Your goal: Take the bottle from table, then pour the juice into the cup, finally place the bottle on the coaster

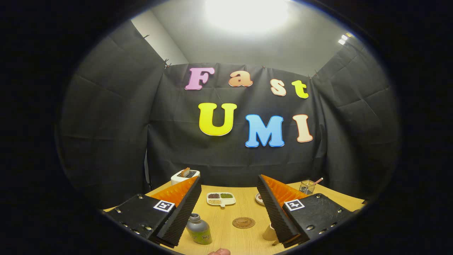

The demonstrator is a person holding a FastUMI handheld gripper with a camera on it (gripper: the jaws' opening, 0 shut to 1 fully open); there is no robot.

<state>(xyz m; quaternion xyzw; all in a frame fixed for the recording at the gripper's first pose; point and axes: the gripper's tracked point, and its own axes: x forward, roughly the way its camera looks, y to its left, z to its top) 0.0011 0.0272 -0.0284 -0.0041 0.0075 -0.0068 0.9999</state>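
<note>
Your claw (228, 209) hangs wide open and empty: first step, so lower it around the bottle (199, 229) near the desk's (230, 241) front edge.

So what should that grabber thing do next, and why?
Probably dip down and shift toward the bottle. The gripper is open and holds nothing, its fingers spread wide above the table. The bottle stands upright and untouched beside one finger, the cup by the other, the coaster between them. The bottle must be grasped before any pouring.
</note>
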